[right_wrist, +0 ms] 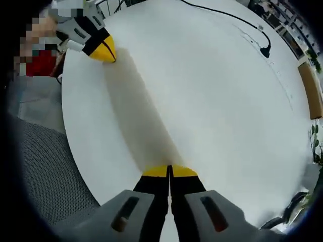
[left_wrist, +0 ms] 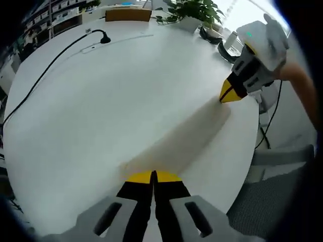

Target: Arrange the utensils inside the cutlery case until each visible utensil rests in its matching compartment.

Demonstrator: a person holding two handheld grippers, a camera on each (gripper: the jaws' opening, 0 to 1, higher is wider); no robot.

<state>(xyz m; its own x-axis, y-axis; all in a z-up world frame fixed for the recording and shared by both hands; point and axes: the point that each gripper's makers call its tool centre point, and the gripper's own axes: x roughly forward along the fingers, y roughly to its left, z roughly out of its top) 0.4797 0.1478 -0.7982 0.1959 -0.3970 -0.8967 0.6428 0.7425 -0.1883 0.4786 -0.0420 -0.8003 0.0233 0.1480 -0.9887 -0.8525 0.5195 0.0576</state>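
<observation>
My left gripper (left_wrist: 153, 176) is shut, its yellow-tipped black jaws pressed together over the white round table (left_wrist: 116, 101) with nothing between them. The right gripper (left_wrist: 228, 94) enters the left gripper view at the upper right, held by a hand near the table's edge, yellow tips together. In the right gripper view my right gripper (right_wrist: 169, 171) is likewise shut and empty above the white table (right_wrist: 202, 91). The left gripper (right_wrist: 103, 50) appears there at the upper left, tips closed. I see no cutlery case or utensils on the table.
A black cable (left_wrist: 50, 65) runs across the table's far left to a small black plug (left_wrist: 104, 38); the cable (right_wrist: 237, 22) also shows in the right gripper view. A potted plant (left_wrist: 194, 12) and a wooden board (left_wrist: 127, 15) lie beyond. A grey mesh chair (right_wrist: 45, 166) stands beside the table.
</observation>
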